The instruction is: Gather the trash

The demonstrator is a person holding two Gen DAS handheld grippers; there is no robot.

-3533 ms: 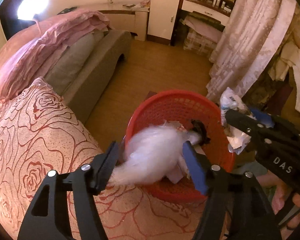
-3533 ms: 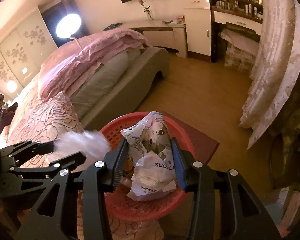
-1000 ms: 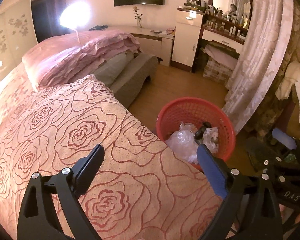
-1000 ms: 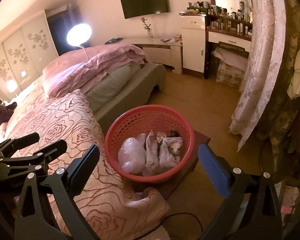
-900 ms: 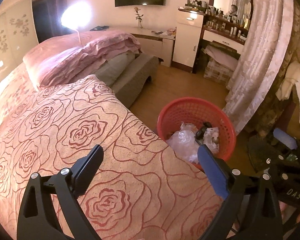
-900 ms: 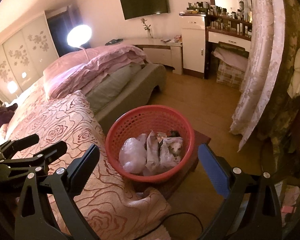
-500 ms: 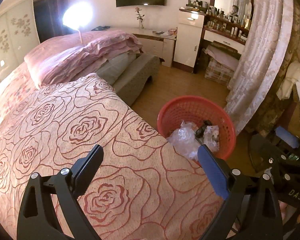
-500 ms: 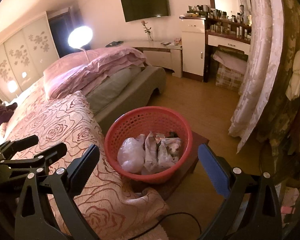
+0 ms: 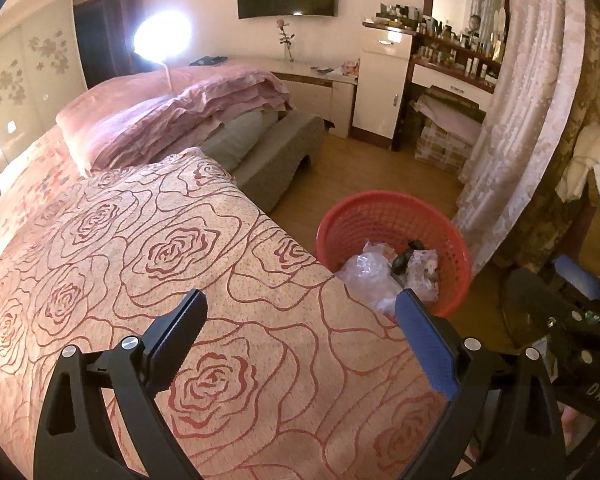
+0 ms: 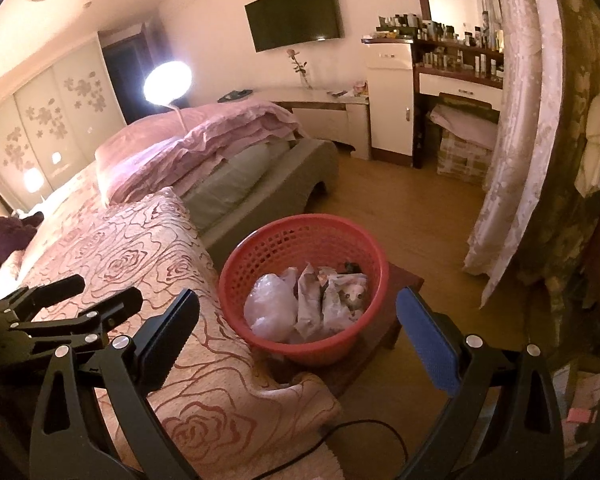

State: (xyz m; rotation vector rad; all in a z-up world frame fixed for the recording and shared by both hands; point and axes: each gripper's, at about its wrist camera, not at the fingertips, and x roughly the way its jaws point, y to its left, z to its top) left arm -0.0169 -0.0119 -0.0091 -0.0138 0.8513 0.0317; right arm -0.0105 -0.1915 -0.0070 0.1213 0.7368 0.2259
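Note:
A red plastic basket point(image 10: 342, 229) stands on a low wooden stool beside the bed; it also shows in the left wrist view point(image 9: 452, 236). It holds a clear plastic bag point(image 10: 270, 307), crumpled printed wrappers point(image 10: 332, 292) and a small dark item. My left gripper point(image 9: 300, 320) is open and empty, held above the rose-patterned bedspread point(image 9: 140, 260), left of the basket. It also shows at the left of the right wrist view point(image 10: 76, 292). My right gripper point(image 10: 298, 320) is open and empty, held above and in front of the basket.
A pink duvet point(image 9: 172, 116) is piled on the bed over a grey bench. A wooden floor point(image 10: 412, 208), a curtain point(image 10: 520, 140), a white cabinet and a dresser lie beyond. A black cable point(image 10: 360, 428) runs on the floor near the stool.
Both grippers have let go of their trash into the basket, opened wide and drawn back and up. Over the last second they have drifted back only slightly.

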